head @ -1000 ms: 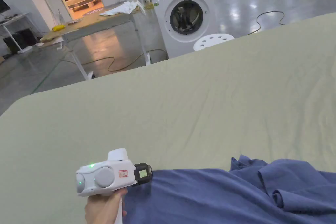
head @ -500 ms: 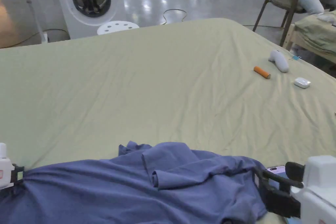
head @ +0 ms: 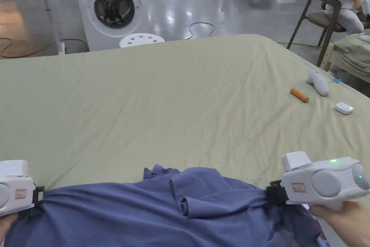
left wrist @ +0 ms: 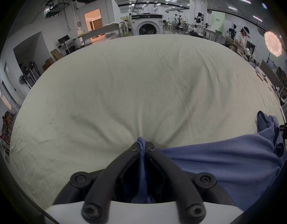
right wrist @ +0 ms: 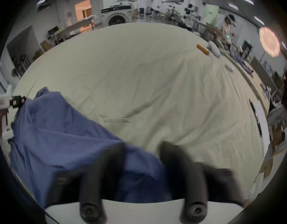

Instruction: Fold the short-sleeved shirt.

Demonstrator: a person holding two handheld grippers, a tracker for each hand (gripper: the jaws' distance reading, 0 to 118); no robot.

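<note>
Head view: blue shirt (head: 151, 211) lies crumpled along the near edge of the bed (head: 180, 96), which has a pale green sheet. Left gripper (head: 38, 196) is at the shirt's left end, right gripper (head: 276, 193) at its right end, w/ a hand (head: 343, 222) under it. Near the bed's right edge lie an orange cylinder (head: 299, 95), a white controller (head: 318, 83) & a small white case (head: 343, 108).

Left gripper view: left gripper (left wrist: 142, 148) jaws are closed on a bunched fold of the shirt (left wrist: 220, 159); fabric sticks out between the tips.

Right gripper view: picture is blurred. Right gripper (right wrist: 142, 148) jaws stand apart, shirt (right wrist: 59, 138) fabric lies between them but is not pinched.
</note>
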